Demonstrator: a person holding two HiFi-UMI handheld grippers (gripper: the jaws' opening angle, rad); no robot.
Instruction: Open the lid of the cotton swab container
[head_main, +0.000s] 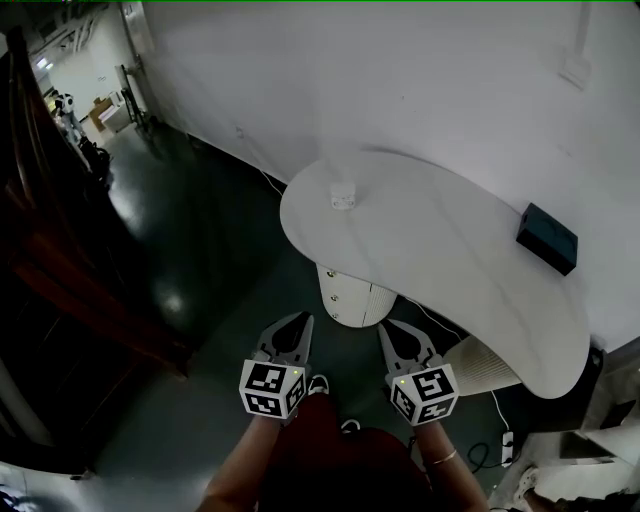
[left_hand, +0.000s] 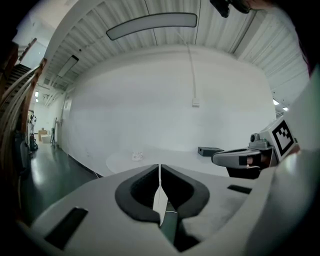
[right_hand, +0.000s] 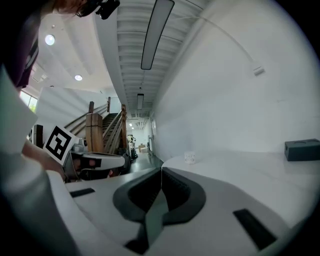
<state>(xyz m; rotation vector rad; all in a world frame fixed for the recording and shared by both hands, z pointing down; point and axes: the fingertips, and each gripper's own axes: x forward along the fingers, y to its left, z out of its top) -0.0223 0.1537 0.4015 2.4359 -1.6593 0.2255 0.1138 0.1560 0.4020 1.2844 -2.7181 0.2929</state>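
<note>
Shut, empty left gripper (head_main: 300, 320) and right gripper (head_main: 386, 327) face white table (head_main: 450, 255) by white wall (head_main: 400, 80), over dark floor (head_main: 200, 230).

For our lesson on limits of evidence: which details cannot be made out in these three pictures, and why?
- Cotton swab container: too small in every view; lid's state unclear.
- Dark box: too far in all views to identify.
- Table: in the head view, its top hides most of its supports.

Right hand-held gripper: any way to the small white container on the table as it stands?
Probably not yet: the right hand-held gripper, jaws shut, hangs short of the table, and the container sits well in from its edge. Nothing blocks the path.
</note>
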